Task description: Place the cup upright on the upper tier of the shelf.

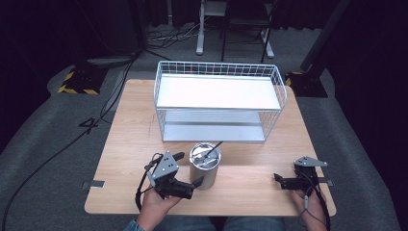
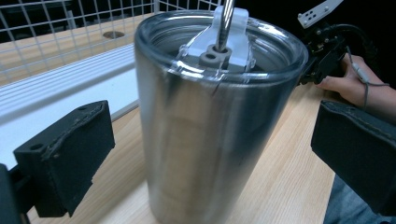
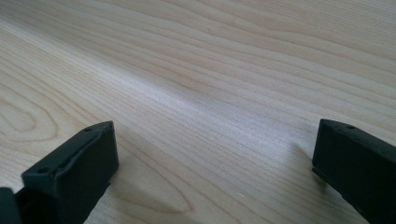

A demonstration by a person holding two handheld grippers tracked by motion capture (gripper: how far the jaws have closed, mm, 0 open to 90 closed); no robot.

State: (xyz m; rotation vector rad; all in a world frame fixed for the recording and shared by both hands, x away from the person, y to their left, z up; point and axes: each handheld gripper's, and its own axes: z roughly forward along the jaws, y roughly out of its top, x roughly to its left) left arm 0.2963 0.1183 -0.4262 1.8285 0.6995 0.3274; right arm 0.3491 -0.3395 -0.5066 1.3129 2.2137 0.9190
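A steel tumbler (image 1: 205,168) with a clear lid and a metal straw (image 1: 214,147) stands upright near the table's front middle. In the left gripper view the tumbler (image 2: 210,121) rises between my two black jaws, with a gap on each side. My left gripper (image 1: 190,169) (image 2: 212,154) is open around it from the left. Off to the right, my right gripper (image 1: 281,180) (image 3: 212,163) is open low over bare wood, holding nothing. The left gripper view also catches the right gripper (image 2: 322,51) and its hand beyond the tumbler.
A white wire rack (image 1: 219,103) with two shelves stands behind the tumbler at the table's far middle. The wooden table (image 1: 130,139) has bare board to the left and right of the rack. Cables trail over the grey floor at the left.
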